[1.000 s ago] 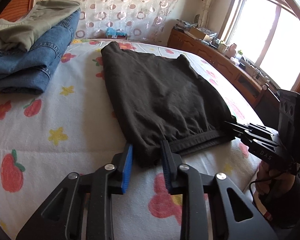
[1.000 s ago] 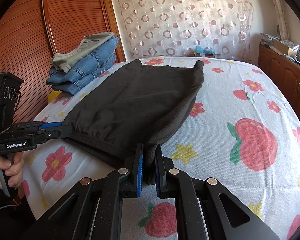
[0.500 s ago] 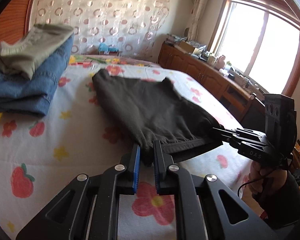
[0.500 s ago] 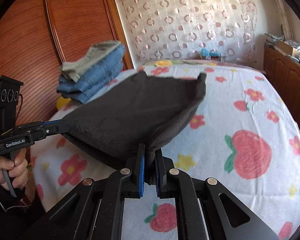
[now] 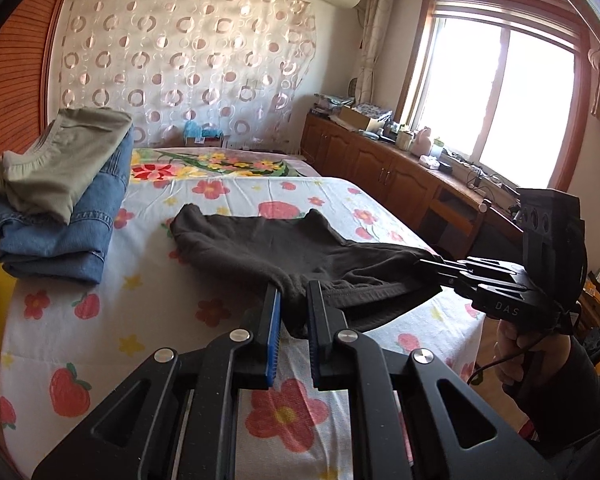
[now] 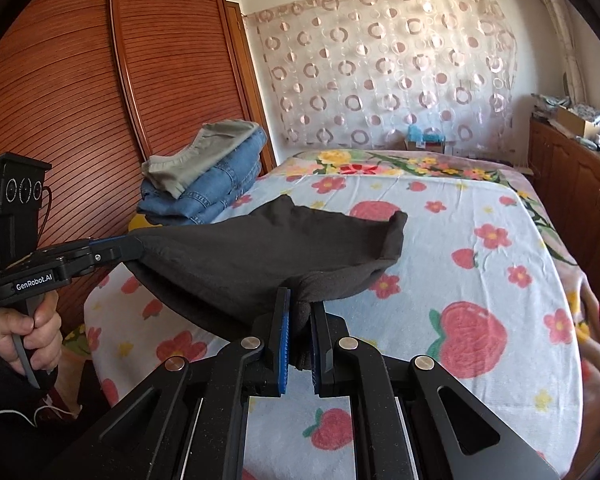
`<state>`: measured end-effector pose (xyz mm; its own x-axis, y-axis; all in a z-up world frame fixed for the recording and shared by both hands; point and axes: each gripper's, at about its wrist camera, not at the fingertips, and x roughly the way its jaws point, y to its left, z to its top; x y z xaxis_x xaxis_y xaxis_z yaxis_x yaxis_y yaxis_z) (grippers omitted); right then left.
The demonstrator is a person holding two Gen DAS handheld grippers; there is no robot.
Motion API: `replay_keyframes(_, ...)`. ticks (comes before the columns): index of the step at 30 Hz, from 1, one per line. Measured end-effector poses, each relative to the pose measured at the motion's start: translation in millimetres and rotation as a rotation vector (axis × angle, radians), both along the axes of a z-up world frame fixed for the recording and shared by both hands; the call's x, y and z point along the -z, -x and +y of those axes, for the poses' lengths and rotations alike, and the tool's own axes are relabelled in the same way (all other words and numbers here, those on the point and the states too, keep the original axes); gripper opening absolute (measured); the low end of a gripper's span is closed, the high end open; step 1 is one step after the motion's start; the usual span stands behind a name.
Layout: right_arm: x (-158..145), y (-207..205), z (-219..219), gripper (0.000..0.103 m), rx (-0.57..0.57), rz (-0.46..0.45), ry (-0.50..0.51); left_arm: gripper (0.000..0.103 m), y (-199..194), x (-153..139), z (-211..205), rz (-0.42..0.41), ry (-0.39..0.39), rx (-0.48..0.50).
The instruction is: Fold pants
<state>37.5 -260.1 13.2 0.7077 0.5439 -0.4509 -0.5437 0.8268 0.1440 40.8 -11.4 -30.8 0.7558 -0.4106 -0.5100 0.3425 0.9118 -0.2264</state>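
Dark brown pants [image 5: 284,248] lie folded on the flowered bed, their near waistband edge lifted off the sheet. My left gripper [image 5: 294,300] is shut on the near left corner of the waistband. My right gripper [image 6: 299,312] is shut on the near right corner. The pants [image 6: 240,252] hang stretched between the two grippers, while the far end still rests on the bed. The right gripper shows in the left wrist view [image 5: 432,261], and the left gripper shows in the right wrist view [image 6: 130,246].
A stack of folded blue jeans [image 5: 68,228] with olive pants [image 5: 60,160] on top sits at the bed's far left by the wooden wardrobe [image 6: 100,100]. A wooden cabinet [image 5: 380,164] with clutter runs along the right under the window. The flowered bedsheet [image 6: 480,280] spreads to the right.
The left gripper closed on the waistband corner. Both grippers then lifted the near edge of the pants off the bed, and the cloth now hangs taut between them.
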Motion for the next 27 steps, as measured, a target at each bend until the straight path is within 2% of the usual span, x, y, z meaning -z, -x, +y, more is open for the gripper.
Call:
replay_keyframes(9,-6,10,-4,0.008,-0.001,-0.002,0.015,0.012,12,-14,-5,-0.048,0.010,0.018)
replay_keyframes(16,-22,24,-16,0.008,-0.003,-0.031,0.002,0.012,22,-29,-6,-0.076,0.022,0.032)
replay_keyframes(21,-31,33,-21,0.008,-0.003,-0.055,0.010,0.012,32,-41,-12,-0.119,-0.007,0.038)
replay_keyframes(27,-24,25,-21,0.008,-0.003,-0.037,0.013,0.012,21,-25,-9,-0.076,-0.016,0.022)
